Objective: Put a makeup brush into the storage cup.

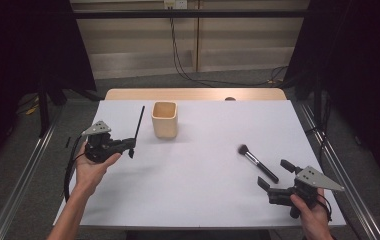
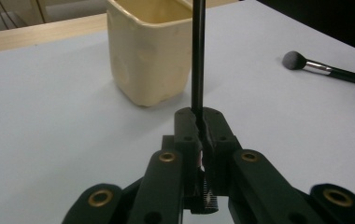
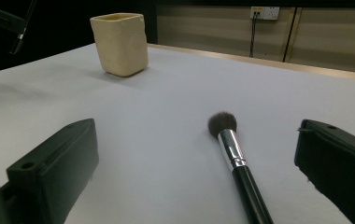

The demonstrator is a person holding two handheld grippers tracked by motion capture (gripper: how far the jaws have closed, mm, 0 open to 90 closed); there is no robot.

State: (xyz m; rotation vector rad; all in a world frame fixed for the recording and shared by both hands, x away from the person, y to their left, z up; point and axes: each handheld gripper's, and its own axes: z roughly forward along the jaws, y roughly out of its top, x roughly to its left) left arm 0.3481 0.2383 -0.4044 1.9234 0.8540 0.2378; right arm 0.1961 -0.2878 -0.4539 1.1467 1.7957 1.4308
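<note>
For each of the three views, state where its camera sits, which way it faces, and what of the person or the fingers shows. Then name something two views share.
High view: above the near table edge, facing forward and down; both forearms, left gripper, right gripper.
Left gripper view: rides that gripper, facing the cream cup; fingers shut on a thin black stick.
Right gripper view: low over the white table, facing the makeup brush; fingers open.
Shared: cup and brush appear in both gripper views.

Thin black brush (image 1: pixel 139 121): clamped between your left gripper (image 1: pixel 130 148) jaws, handle rising steeply, just beside the cream cup (image 1: pixel 164 119).
Makeup brush (image 1: pixel 258 163): lying flat, dark bristles, silver ferrule, just ahead of your right gripper (image 1: pixel 273 176), between its parted jaws.
</note>
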